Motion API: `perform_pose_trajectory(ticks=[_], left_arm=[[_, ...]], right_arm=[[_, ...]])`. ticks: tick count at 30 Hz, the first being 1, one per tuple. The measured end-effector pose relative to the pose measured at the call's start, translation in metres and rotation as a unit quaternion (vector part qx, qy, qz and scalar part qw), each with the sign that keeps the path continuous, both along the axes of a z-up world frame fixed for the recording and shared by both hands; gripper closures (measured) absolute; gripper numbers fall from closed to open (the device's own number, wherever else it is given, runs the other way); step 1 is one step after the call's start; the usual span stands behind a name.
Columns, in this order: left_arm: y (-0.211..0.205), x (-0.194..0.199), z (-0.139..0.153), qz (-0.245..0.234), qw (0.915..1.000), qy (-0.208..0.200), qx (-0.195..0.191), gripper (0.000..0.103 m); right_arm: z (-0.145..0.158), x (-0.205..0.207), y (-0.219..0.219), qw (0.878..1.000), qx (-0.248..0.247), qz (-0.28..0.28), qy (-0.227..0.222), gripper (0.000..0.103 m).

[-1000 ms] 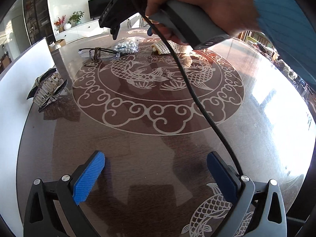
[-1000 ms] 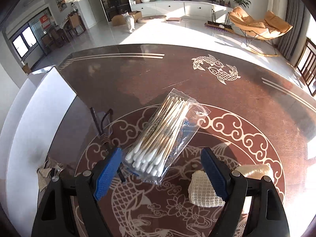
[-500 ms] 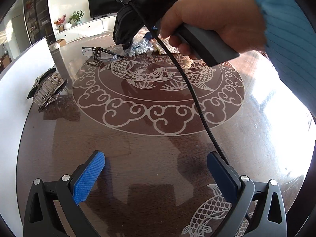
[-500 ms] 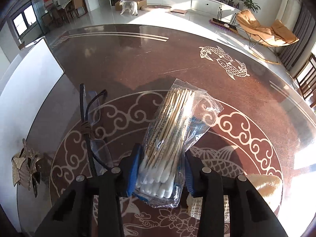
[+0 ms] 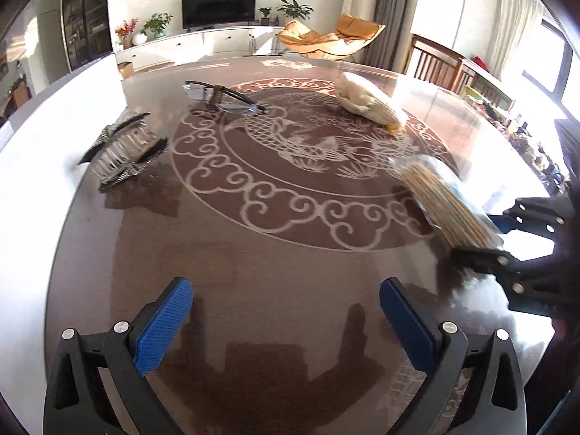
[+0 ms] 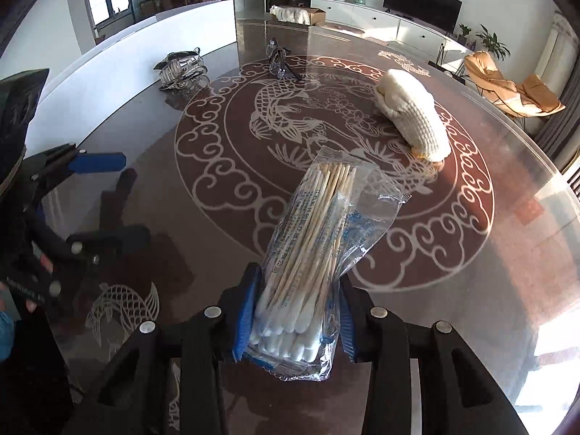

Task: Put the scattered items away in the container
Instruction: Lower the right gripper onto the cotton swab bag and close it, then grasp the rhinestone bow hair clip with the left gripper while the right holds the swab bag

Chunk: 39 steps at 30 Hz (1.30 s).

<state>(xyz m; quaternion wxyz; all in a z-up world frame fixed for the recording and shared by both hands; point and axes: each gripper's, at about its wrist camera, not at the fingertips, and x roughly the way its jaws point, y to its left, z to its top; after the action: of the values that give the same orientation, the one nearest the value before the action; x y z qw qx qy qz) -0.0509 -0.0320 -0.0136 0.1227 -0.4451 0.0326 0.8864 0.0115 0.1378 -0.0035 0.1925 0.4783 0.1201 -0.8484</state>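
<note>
Two grippers over a dark round table (image 6: 507, 253) with a pale fish-and-cloud inlay. Far left, along the table's edge: a curved white container wall (image 6: 119, 72). Just beside that wall, on the tabletop: a clear hair claw clip (image 6: 181, 69) with dark toothed edges. Further right, near the top of the inlay ring: folded eyeglasses (image 6: 281, 61), clear lenses, dark arms. Low on the left: left gripper (image 5: 286, 322), blue pads wide apart, nothing between them, above bare tabletop. Centre, low in the right wrist view: right gripper (image 6: 295, 317) clamped on a pack of cotton swabs (image 6: 319, 239), blue pads pressed against both sides of the pack's near end. Clear crinkled plastic sleeve with blue print, pale wooden sticks bundled lengthwise, white cotton tips bunched between the pads, far end of the sleeve pointing out over the inlay, apparently clear of the table surface. Right of the pack, near the ring's upper right: a cream knitted glove (image 6: 413, 112), lying flat, well apart from the pack.
</note>
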Motion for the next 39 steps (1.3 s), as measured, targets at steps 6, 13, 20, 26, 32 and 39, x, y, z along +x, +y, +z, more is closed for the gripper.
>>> perform_pose_trajectory(ticks=[6, 13, 20, 26, 32, 39], left_arm=[[-0.053, -0.066, 0.022, 0.105, 0.9921, 0.025, 0.063, 0.000], [-0.070, -0.129, 0.007, 0.169, 0.9841, 0.041, 0.035, 0.000], [-0.073, -0.157, -0.010, 0.134, 0.9879, 0.012, 0.077, 0.044], [-0.060, -0.114, -0.010, 0.060, 0.9918, 0.004, 0.113, 0.074], [-0.033, -0.025, -0.005, -0.019, 0.9919, -0.007, 0.126, 0.076], [-0.016, 0.013, -0.005, -0.023, 0.9961, 0.011, 0.084, 0.060]], right_arm=[[-0.001, 0.023, 0.007, 0.999, -0.019, -0.021, 0.034, 0.061], [-0.004, 0.022, 0.006, 0.997, -0.036, -0.039, 0.060, 0.059], [-0.005, 0.022, 0.007, 0.996, -0.046, -0.049, 0.062, 0.059], [-0.005, 0.029, 0.006, 0.995, -0.047, -0.055, 0.073, 0.059], [-0.005, 0.030, 0.007, 0.995, -0.049, -0.052, 0.074, 0.059], [-0.006, 0.029, 0.004, 0.995, -0.033, -0.058, 0.077, 0.051]])
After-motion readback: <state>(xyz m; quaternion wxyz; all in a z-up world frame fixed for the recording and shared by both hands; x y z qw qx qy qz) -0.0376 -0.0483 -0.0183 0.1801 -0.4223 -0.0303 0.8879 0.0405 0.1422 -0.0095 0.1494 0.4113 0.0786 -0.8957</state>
